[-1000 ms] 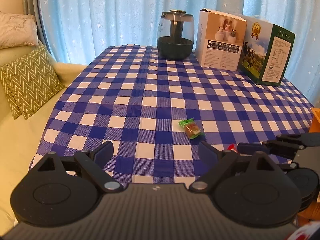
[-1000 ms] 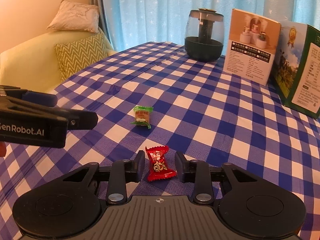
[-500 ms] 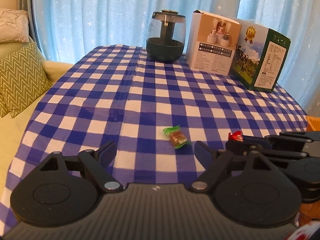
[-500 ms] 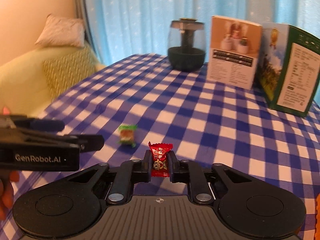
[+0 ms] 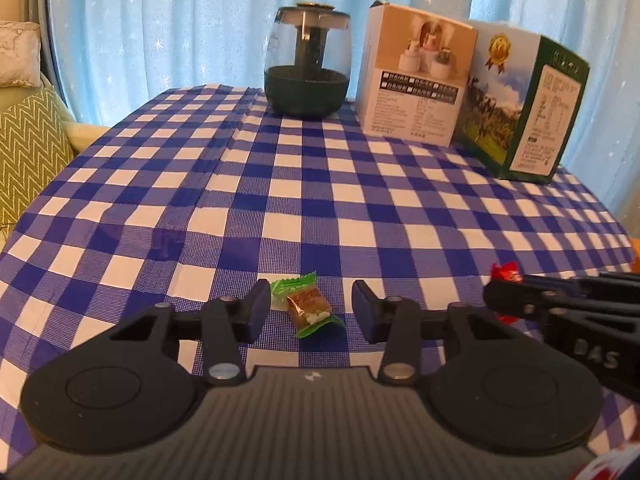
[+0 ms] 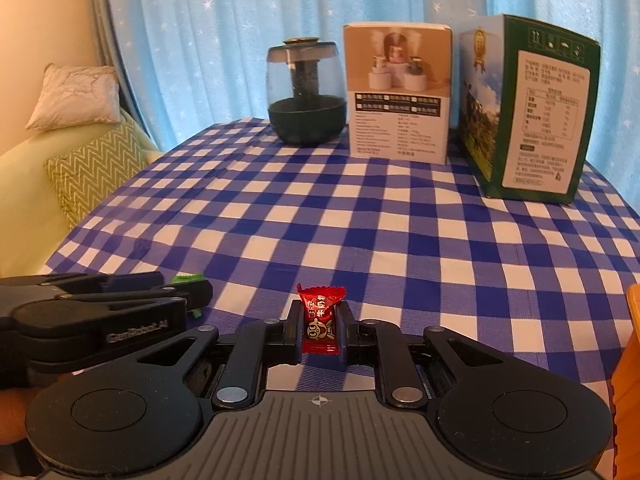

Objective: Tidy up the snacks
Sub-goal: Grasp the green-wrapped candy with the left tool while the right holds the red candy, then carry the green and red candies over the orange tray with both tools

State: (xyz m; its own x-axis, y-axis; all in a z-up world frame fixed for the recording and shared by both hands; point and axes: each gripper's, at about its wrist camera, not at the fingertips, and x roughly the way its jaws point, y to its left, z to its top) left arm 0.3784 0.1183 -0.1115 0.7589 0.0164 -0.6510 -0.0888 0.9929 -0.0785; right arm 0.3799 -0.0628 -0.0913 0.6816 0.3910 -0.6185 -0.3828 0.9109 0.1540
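Note:
A green-wrapped candy (image 5: 306,305) lies on the blue checked tablecloth (image 5: 320,200), between the fingers of my left gripper (image 5: 310,312), which is open around it with gaps on both sides. A corner of it shows in the right wrist view (image 6: 186,279). My right gripper (image 6: 322,328) is shut on a red-wrapped candy (image 6: 320,318) and holds it upright above the cloth. The red candy also shows at the right gripper's tip in the left wrist view (image 5: 506,272).
At the table's far edge stand a dark glass humidifier (image 5: 306,62), a white box (image 5: 414,76) and a green box (image 5: 524,108). An orange container edge (image 6: 630,360) is at the right. A sofa with cushions (image 6: 92,164) is on the left.
My right gripper closed on the red candy and lifted it off the cloth. My left gripper moved forward so the green candy now lies between its fingers.

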